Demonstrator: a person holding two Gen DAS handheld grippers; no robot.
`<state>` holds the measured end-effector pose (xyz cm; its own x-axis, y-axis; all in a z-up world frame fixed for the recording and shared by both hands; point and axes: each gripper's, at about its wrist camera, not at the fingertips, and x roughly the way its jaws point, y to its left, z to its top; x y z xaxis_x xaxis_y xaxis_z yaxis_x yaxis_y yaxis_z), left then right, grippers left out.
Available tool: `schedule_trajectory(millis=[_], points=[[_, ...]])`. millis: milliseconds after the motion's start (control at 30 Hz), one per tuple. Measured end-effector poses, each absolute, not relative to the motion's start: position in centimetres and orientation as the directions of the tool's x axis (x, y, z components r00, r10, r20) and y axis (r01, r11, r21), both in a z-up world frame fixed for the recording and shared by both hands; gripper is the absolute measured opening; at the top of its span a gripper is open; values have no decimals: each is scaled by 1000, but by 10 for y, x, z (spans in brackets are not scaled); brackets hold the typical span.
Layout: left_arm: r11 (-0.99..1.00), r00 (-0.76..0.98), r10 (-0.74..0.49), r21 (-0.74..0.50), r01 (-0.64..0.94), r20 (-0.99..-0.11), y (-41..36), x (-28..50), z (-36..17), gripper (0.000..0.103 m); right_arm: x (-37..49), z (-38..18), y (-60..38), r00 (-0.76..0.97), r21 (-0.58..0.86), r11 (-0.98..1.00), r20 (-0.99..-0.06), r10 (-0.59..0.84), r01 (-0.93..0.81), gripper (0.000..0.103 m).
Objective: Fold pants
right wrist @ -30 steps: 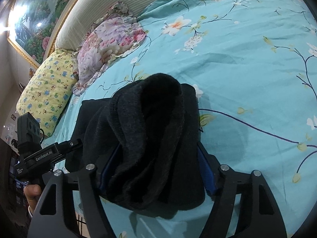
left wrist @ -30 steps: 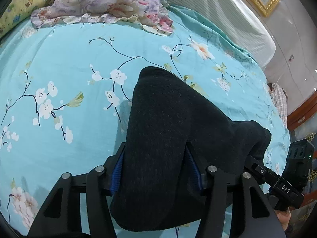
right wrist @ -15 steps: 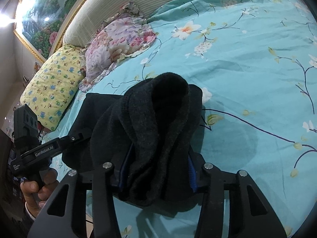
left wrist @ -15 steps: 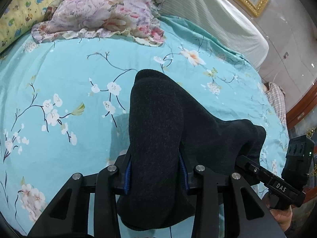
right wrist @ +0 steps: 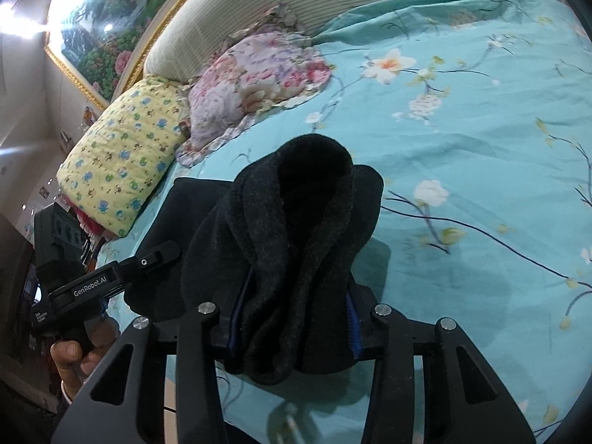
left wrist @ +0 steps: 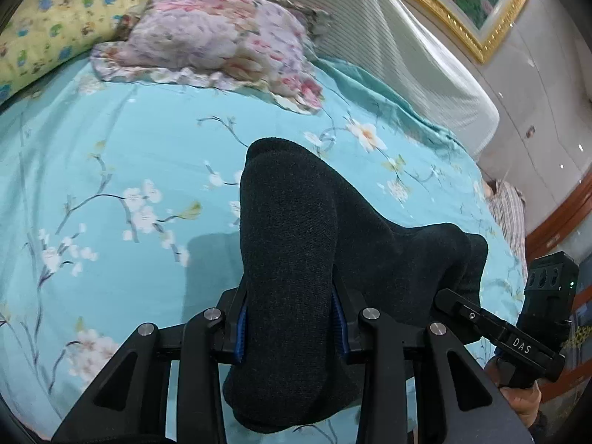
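The dark grey knit pants (left wrist: 296, 229) are bunched up and lifted a little above the turquoise floral bedsheet (left wrist: 111, 148). My left gripper (left wrist: 288, 325) is shut on one thick fold, its blue pads pressed into the cloth on both sides. In the right wrist view, the fleecy inside of the pants (right wrist: 296, 222) stands between the jaws of my right gripper (right wrist: 292, 322). Those jaws are still closing, with the pads squeezing the fabric. The pants span between both grippers and hide the fingertips. A hand (right wrist: 70, 362) holds the left gripper's handle.
A pink floral pillow (left wrist: 207, 44) and a yellow patterned pillow (left wrist: 48, 18) lie at the head of the bed, against a striped padded headboard (left wrist: 388, 55). A gold-framed painting (left wrist: 462, 7) hangs above. A plaid cloth (left wrist: 507, 207) lies at the bed's right edge.
Both grippers have narrowed onto the pants, squeezing the folds thinner. Both have risen, lifting the bunched pants off the sheet, and more of the pillows and headboard shows.
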<state>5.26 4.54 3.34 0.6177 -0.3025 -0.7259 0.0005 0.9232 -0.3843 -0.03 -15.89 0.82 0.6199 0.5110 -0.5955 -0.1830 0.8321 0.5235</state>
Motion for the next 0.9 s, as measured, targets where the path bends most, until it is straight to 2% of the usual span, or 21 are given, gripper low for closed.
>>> schedule_trajectory(millis=[433, 900], points=[[913, 680, -224, -395, -104, -698, 104, 41, 46, 36, 31, 21, -103, 574, 521, 804, -579, 579, -287, 44], [910, 698, -144, -371, -185, -701, 150, 73, 43, 36, 94, 27, -52, 524, 511, 782, -583, 621, -357, 44]])
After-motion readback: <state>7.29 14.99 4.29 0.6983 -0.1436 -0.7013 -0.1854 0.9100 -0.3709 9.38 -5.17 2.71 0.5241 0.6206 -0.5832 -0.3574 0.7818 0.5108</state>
